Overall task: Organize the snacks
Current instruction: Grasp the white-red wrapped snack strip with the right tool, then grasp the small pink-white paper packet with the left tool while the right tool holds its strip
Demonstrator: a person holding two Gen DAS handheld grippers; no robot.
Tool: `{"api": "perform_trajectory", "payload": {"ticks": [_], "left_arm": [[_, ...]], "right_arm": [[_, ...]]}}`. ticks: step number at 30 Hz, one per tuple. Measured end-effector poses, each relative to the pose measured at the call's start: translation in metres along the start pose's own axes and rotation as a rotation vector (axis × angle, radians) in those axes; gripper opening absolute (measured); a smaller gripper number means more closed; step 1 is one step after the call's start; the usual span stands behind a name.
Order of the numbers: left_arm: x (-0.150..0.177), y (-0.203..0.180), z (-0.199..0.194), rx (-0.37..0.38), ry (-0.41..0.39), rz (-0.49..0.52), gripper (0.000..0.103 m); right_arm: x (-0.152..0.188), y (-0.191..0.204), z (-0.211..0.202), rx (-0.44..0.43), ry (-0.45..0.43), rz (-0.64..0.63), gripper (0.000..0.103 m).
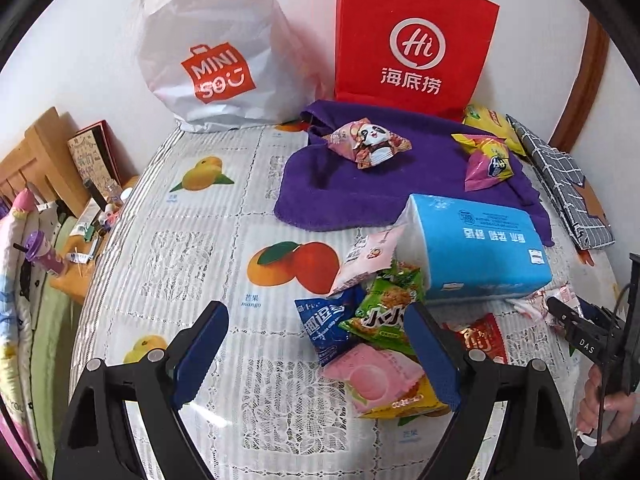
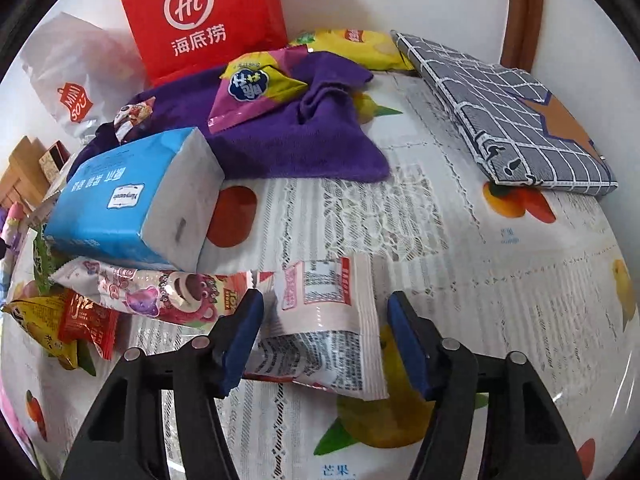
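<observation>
We hold our left gripper (image 1: 316, 344) open at lower centre over the snack pile (image 1: 372, 336), while our right gripper (image 2: 326, 336) straddles a white packet (image 2: 324, 320), not yet pinching it.

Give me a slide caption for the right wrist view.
Right tool straddling a white snack packet on the fruit-print tablecloth, jaws not yet touching.
</observation>
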State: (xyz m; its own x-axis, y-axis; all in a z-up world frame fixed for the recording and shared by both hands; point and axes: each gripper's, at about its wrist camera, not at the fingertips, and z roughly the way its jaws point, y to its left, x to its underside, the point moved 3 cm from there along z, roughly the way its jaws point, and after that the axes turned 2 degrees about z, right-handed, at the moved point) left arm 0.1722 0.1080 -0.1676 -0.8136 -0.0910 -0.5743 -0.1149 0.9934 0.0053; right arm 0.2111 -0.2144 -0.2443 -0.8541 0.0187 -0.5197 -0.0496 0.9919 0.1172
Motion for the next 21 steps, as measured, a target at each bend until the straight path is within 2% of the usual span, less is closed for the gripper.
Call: {"api": "perform_trajectory", "payload": {"ticks": [2, 5, 14, 21], "left_arm": [[0.002, 0.003, 0.001, 0.002, 0.002, -0.006, 0.089], [0.006, 0.007, 0.0, 0.013, 0.0, -0.012, 0.089], [0.012, 0.0, 0.003, 0.072, -0.005, 0.002, 0.089], [-0.01, -0.006, 0.015, 0.074, -0.011, 0.002, 0.088]], "right_arm": [[0.001, 0.005, -0.002, -0.009, -0.017, -0.028, 0.04], [0.005, 0.012, -0.007, -0.013, -0.027, -0.071, 0.03], [0.014, 0.01, -0.035, -0.049, -0.055, -0.037, 0.025], [0.021, -0.001, -0.042, -0.046, -0.045, -0.013, 0.025]]}}
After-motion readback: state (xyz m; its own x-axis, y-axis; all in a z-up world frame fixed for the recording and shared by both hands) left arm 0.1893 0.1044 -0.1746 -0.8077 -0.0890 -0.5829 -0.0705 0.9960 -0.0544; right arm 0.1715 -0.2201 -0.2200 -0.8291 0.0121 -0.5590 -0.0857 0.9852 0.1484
